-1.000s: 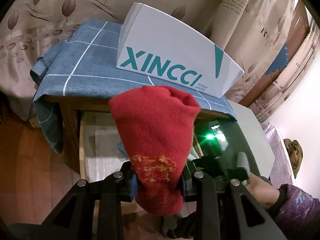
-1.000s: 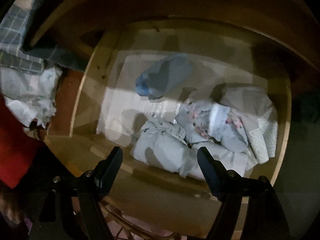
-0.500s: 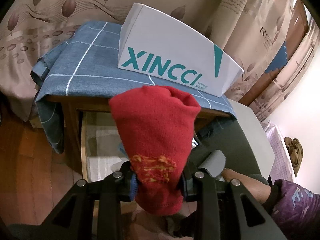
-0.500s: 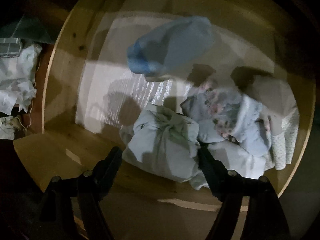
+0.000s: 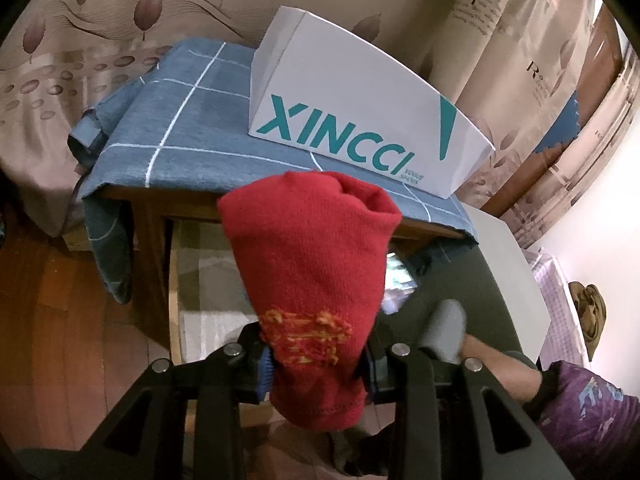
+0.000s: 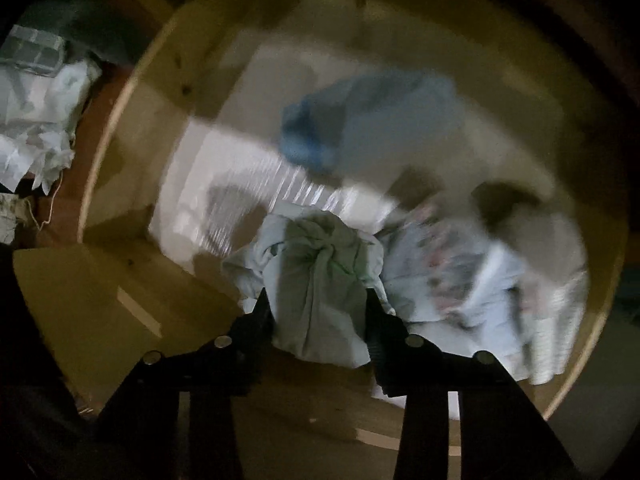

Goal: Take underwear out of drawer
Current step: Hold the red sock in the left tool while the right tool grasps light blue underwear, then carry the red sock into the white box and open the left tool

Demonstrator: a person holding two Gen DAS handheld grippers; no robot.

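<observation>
My left gripper (image 5: 316,360) is shut on a red knitted garment (image 5: 308,260) with yellow stitching, held up in front of the table. Below it the wooden drawer (image 5: 174,280) stands pulled out. In the right wrist view my right gripper (image 6: 318,308) points down into the drawer (image 6: 116,184). Its jaws are closing, and the fingers press both sides of a knotted pale blue underwear bundle (image 6: 320,272). A rolled blue garment (image 6: 360,120) lies further back, and a floral pale piece (image 6: 448,272) lies to the right. The picture is blurred.
A white XINCCI box (image 5: 360,120) sits on the blue checked cloth (image 5: 180,128) that covers the table above the drawer. A hand (image 5: 496,364) with a purple sleeve is at lower right. Crumpled white material (image 6: 36,120) lies outside the drawer's left wall.
My right gripper has dropped closer to the pale blue bundle and its wide fingers have closed in on its sides. The left gripper still holds the red garment in the same place.
</observation>
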